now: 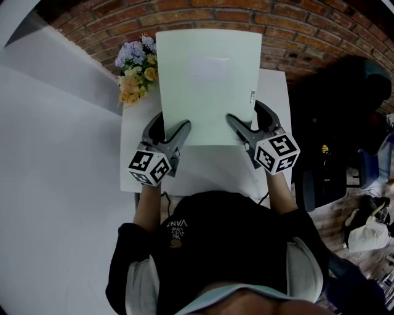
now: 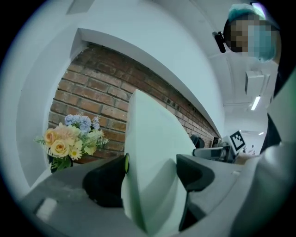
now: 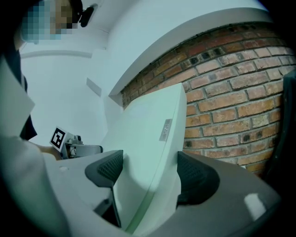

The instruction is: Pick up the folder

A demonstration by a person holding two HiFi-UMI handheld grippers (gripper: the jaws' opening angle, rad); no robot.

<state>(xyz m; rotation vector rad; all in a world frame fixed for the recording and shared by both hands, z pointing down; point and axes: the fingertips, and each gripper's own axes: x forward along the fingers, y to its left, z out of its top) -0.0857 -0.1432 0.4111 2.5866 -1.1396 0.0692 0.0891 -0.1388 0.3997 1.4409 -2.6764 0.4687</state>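
The pale green folder (image 1: 208,86) is held over the white tabletop (image 1: 203,169), its long axis pointed away toward the brick wall (image 1: 184,15). Its near edge is clamped by the jaws of the left gripper (image 1: 169,130) and the right gripper (image 1: 249,121). Flowers (image 1: 136,71) are seen just left of it.

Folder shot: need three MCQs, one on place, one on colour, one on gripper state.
1. The flowers stand: A) left of the folder B) right of it C) on it
2. Folder colour: A) red B) pale green C) black
3. The left gripper and right gripper are: A) both open B) one open C) both shut on the folder

A: the head view shows them beside its left edge.
B: it looks pale green in all views.
C: each gripper view shows fingers pressing its faces.
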